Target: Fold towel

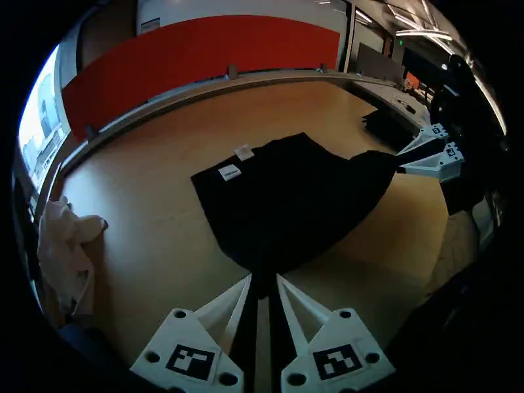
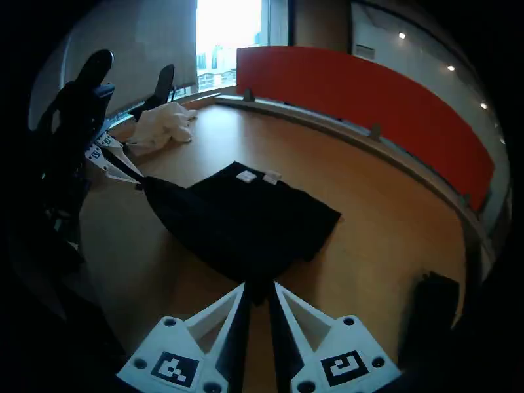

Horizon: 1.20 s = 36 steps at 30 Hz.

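A black towel (image 1: 288,196) lies partly spread on the wooden table (image 1: 150,216), with white labels (image 1: 229,172) at its far edge. At the bottom of the left gripper view, my left gripper (image 1: 263,283) is shut on the towel's near corner, which is raised off the table. My right gripper (image 1: 398,162) pinches another raised corner at the right. In the right gripper view, the right gripper (image 2: 260,288) is shut on the towel (image 2: 249,223). My left gripper (image 2: 139,181) holds the far-left corner, stretching that edge taut.
A heap of white cloth (image 1: 65,249) (image 2: 160,124) sits near the table's edge. A red partition (image 1: 196,52) (image 2: 367,98) runs along the table's far side. A dark pile (image 1: 386,124) (image 2: 432,308) rests beyond the right gripper. Chairs (image 2: 164,82) stand by the window.
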### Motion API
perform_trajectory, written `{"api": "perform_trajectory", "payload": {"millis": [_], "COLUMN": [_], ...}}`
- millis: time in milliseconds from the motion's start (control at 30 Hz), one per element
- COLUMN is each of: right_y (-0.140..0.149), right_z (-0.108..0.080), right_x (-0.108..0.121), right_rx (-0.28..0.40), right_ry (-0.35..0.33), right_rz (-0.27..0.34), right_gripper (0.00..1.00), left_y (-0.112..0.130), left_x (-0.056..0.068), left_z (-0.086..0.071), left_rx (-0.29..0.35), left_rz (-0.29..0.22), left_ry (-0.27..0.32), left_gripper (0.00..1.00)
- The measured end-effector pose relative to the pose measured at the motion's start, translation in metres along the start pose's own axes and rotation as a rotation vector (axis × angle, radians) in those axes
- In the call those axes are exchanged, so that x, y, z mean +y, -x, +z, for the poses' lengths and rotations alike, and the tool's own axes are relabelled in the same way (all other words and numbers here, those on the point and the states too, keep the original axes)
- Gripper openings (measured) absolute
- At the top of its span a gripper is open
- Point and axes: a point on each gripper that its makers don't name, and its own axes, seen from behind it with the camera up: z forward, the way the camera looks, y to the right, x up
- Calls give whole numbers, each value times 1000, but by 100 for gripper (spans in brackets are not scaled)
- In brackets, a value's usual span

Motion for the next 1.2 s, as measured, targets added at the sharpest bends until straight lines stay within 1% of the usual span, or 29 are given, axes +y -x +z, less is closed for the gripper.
{"api": "perform_trajectory", "payload": {"millis": [400,600,867,967,1200], "right_y": [-15,-17,-20,-19,-17], "right_z": [-30,-39,-52,-54,-53], "right_x": [-8,-12,-17,-18,-19], "right_rx": [14,15,16,14,7], "right_ry": [-2,-5,-10,-10,-13], "right_rz": [-7,-19,-16,-17,-20], "right_gripper": [18,18,18,18,18], "left_y": [-11,-11,-11,-11,-8], "left_x": [8,13,19,21,22], "left_z": [-28,-40,-54,-56,-53], "left_rx": [15,12,14,15,9], "left_rz": [-28,-31,-34,-39,-40], "left_ry": [10,15,25,29,30], "left_gripper": [10,10,10,10,10]}}
